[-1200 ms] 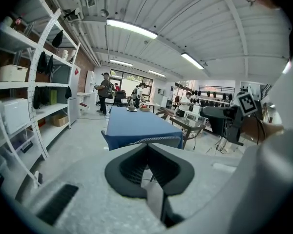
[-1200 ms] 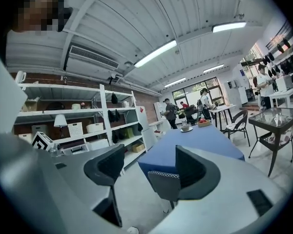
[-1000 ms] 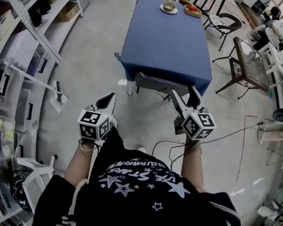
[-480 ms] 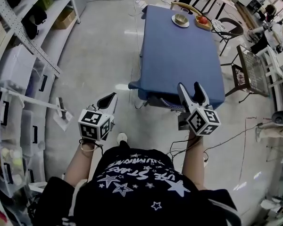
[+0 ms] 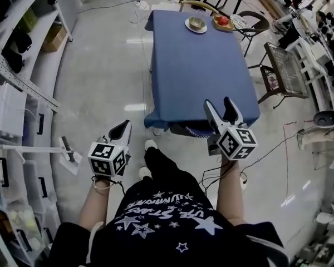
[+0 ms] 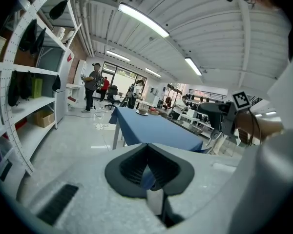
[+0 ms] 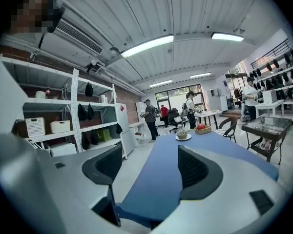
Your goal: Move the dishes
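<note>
Standing at the 6 o'clock end of a long table (image 5: 200, 65) draped in blue cloth, a person in a dark star-printed shirt (image 5: 167, 218) holds both grippers low in front of the body. The left gripper (image 5: 121, 131) hangs at about 7 o'clock in the head view, over bare floor just off the table's 7 o'clock corner. Its own view shows the jaws pressed together with nothing between them. The right gripper (image 5: 219, 105) sits at about 5 o'clock, its tips over the table's near edge. Its jaws stand well apart and empty, and only blue cloth shows through the gap.

The dishes lie at the table's 12 o'clock end, well apart from both grippers. One is a white plate (image 5: 196, 26) carrying a small bowl (image 5: 197, 21). Just beside it, toward 3 o'clock, is a shallow wooden tray (image 5: 222, 23) holding something red (image 5: 223, 19).

A curved chair back (image 5: 196, 4) shows beyond the 12 o'clock end, and a black chair (image 5: 257, 22) stands at the table's 2 o'clock. A glass-topped stand (image 5: 284, 68) is at 3 o'clock, apart from the table. White shelving (image 5: 16, 93) runs along the 9 o'clock side of the room. One white shoe (image 5: 150, 145) is set forward near the table's 7 o'clock corner. Several people (image 7: 150, 116) stand far off beyond the table.
</note>
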`<state>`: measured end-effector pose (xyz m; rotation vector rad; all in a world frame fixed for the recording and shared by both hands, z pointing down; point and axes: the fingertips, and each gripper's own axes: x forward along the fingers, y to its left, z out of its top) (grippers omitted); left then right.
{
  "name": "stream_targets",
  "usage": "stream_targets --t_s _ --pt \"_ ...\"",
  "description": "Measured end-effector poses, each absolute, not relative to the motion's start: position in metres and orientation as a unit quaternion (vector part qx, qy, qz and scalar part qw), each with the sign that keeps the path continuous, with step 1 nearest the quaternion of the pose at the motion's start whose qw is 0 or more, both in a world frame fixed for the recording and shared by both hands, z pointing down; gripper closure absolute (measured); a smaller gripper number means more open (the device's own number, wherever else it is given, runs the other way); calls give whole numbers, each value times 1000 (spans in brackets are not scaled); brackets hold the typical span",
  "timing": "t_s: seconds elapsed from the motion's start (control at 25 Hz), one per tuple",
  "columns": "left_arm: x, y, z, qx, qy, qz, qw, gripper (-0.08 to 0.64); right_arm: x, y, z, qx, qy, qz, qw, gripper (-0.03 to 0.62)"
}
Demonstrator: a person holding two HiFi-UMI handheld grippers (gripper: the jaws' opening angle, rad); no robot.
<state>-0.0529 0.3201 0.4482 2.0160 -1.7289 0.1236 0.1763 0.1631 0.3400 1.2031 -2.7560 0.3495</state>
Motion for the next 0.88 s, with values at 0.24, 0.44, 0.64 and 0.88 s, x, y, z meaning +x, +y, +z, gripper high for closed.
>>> stream_targets --t_s 0.24,0.44,0.64,0.88 --pt "-73 274 449 740 -627 69 233 540 164 102 352 419 -896 140 36 255" --pt "-106 207 450 738 -626 96 233 540 145 17 362 438 -885 160 15 255" --pt "-120 112 438 757 -606 112 216 540 128 -72 365 445 -882 158 5 255" --pt "-127 34 433 772 -586 118 215 540 115 -133 380 459 -870 181 5 255"
